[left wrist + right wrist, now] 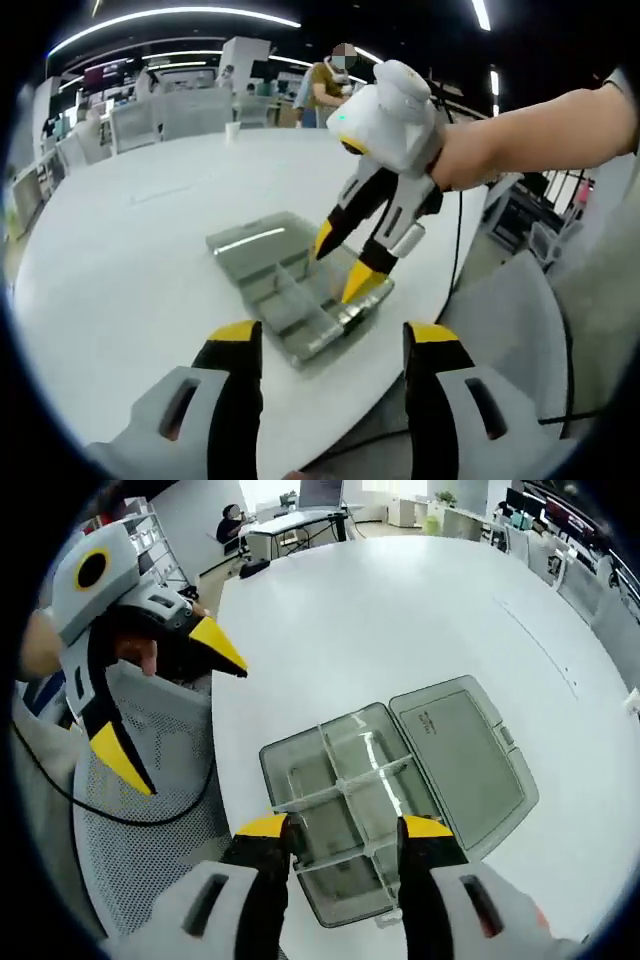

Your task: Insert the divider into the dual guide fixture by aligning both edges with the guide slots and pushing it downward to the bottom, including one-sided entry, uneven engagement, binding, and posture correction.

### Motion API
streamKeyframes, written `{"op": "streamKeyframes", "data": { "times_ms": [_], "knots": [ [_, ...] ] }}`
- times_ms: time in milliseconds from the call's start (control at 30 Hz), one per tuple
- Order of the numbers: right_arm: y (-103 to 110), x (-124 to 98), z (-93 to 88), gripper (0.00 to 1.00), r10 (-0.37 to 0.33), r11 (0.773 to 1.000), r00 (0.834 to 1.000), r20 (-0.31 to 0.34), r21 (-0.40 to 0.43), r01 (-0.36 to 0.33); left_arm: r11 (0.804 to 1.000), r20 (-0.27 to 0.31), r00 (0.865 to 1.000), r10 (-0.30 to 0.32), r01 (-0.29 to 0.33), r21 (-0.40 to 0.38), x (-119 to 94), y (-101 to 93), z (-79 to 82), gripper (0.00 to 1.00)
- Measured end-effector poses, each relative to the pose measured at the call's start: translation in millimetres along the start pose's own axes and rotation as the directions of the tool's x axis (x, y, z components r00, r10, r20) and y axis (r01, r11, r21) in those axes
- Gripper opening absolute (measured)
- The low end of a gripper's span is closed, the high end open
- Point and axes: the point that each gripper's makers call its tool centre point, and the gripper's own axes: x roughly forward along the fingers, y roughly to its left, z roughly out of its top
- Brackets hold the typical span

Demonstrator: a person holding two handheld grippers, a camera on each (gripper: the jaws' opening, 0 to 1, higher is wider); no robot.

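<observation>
A large white round table (150, 260) spreads across the middle of the left gripper view, its surface glossy under the lights. Long curved ceiling light strips (170, 18) glow across the top of the frame against a dark ceiling. Behind the table, at upper left, stand white chairs (135, 122) and shelving. A seated person (325, 88) shows at top centre. In the right gripper view, a grey mesh chair (150, 810) sits at lower left beside the table edge, and desks (295, 525) with another seated person (232, 525) fill the top.
</observation>
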Motion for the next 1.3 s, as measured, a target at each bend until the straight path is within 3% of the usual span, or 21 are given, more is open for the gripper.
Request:
{"op": "streamKeyframes", "data": {
  "times_ms": [233,467,667,933,1300],
  "knots": [
    [-3,-10,2.7,0.49,-0.031,0.996,0.992,0.126,0.092,0.019,1.000,-0.001,1.000,0.017,-0.017,0.002,-4,2.6,1.2,0.57],
    [-2,-24,-0.1,0.56,-0.081,0.985,0.975,0.206,0.166,0.047,0.999,0.007,0.999,0.035,-0.035,-0.006,-8,4.9,6.4,0.60],
    [-2,-42,-1.5,0.61,-0.127,0.968,0.949,0.289,0.245,0.055,0.998,0.018,0.998,0.056,-0.056,-0.004,-13,5.8,13.2,0.62],
    [-2,-65,-7.5,0.62,-0.204,0.933,0.901,0.382,0.353,0.062,0.997,0.045,0.997,0.069,-0.068,-0.028,-19,6.2,18.0,0.69],
    [-1,-88,-16.0,0.66,-0.283,0.899,0.851,0.442,0.432,0.074,0.993,0.082,0.991,0.109,-0.105,-0.048,-26,6.4,26.8,0.80]
  ]
}}
